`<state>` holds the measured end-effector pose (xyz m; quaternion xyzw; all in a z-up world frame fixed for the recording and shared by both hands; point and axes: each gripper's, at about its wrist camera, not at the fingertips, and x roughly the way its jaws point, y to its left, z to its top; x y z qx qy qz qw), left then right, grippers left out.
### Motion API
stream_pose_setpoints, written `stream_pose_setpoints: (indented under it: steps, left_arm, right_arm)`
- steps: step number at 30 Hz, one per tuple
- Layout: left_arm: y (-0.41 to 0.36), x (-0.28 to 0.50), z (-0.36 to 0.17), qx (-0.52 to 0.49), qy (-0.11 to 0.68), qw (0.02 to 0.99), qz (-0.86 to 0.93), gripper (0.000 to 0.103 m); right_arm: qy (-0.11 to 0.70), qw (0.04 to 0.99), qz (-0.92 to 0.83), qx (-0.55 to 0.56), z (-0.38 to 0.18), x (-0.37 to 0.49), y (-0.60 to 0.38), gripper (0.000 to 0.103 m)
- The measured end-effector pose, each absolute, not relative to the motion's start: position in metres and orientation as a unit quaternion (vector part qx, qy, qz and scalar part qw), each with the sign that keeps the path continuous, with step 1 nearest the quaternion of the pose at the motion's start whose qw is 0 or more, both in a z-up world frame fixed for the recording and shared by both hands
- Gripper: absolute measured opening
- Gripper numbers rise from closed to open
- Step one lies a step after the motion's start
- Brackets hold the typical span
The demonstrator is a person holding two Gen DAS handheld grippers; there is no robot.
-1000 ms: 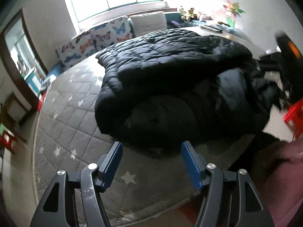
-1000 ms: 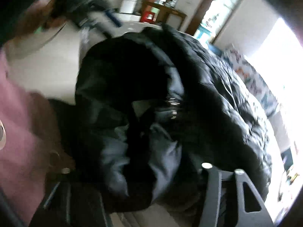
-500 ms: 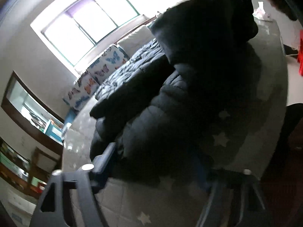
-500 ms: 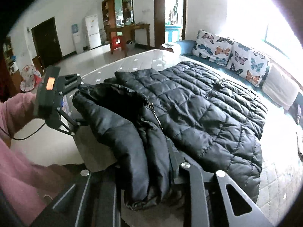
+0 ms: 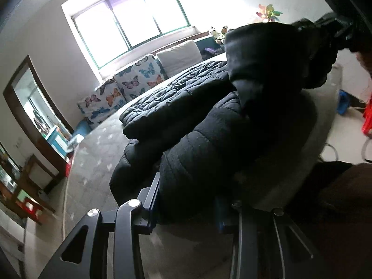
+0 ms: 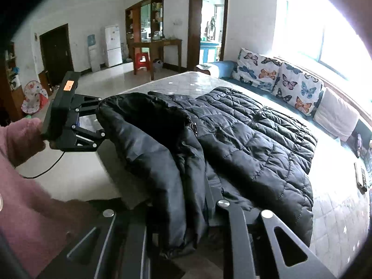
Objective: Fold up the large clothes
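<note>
A large black quilted puffer jacket (image 6: 251, 137) lies on the grey star-print mattress (image 6: 337, 211). Its near edge is lifted off the bed between both grippers. My left gripper (image 5: 188, 200) is shut on one end of that edge; it also shows in the right wrist view (image 6: 97, 121), held up at the left. My right gripper (image 6: 179, 211) is shut on the other end, with a thick fold of jacket (image 5: 209, 153) hanging between its fingers. In the left wrist view it appears at the top right (image 5: 325, 34), dark and partly hidden.
A sofa with butterfly cushions (image 6: 279, 79) runs along the far side of the mattress under the window (image 5: 130, 21). A wooden table (image 6: 155, 46) and red stool (image 6: 141, 59) stand on the tiled floor beyond. My pink sleeve (image 6: 21, 186) is at the left.
The left gripper moved in from open and empty and closed on the jacket edge. Both grippers lifted the near edge off the mattress; the right one swung up and now looks across the bed.
</note>
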<state>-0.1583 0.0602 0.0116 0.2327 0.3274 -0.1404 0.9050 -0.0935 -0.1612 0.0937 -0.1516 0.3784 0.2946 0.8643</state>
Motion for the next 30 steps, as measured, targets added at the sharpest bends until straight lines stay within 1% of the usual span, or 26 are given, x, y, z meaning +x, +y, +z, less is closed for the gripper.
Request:
stream_pose_setpoints:
  steps: [5,11,16,22,30]
  left_arm:
    - [0.068,-0.196,0.027,0.209,0.341,0.904,-0.152,0.039]
    - [0.076,-0.184,0.042,0.173,0.351,0.909,-0.144,0.039]
    - [0.076,-0.156,0.067,0.16,0.349,0.914,-0.131,0.039]
    - [0.079,-0.101,0.099,0.136,0.334,0.925,-0.12,0.039]
    - [0.081,-0.018,0.128,0.125,0.32,0.932,-0.114,0.039]
  right_arm:
    - [0.385,0.854,0.311,-0.161,0.105,-0.122,-0.155,0.02]
    - [0.374,0.859,0.312,-0.159,0.11,-0.094,-0.157,0.02]
    - [0.362,0.866,0.306,-0.162,0.119,-0.068,-0.157,0.02]
    - [0.358,0.875,0.291,-0.148,0.13,-0.024,-0.165,0.02]
    - [0.35,0.879,0.266,-0.183,0.141,0.044,-0.166,0.02]
